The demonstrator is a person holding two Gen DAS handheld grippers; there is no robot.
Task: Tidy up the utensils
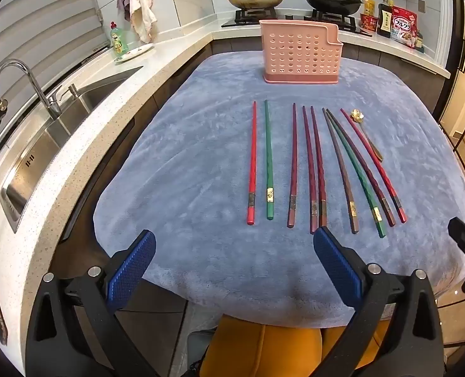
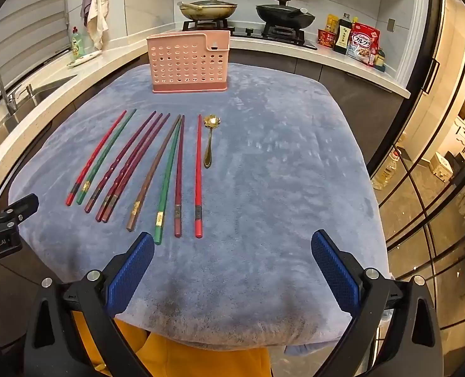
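Note:
Several chopsticks [image 1: 314,163] [image 2: 157,169] in red, green, maroon and brown lie side by side on a blue-grey cloth [image 1: 185,172] [image 2: 279,172]. A small gold spoon [image 1: 366,133] [image 2: 209,141] with a flower-shaped bowl lies at their right end. A pink perforated utensil holder [image 1: 300,51] [image 2: 190,62] stands upright at the cloth's far edge. My left gripper [image 1: 234,242] hovers open over the near edge, short of the chopstick ends. My right gripper [image 2: 232,245] is open too, nothing between its fingers, near the rightmost chopsticks' ends.
A steel sink [image 1: 59,135] with a tap [image 1: 18,78] lies along the counter at left. Two pans [image 2: 208,9] [image 2: 284,12] sit on the hob behind the holder, with food packets [image 2: 362,42] at the back right. Glass doors [image 2: 436,188] stand at right.

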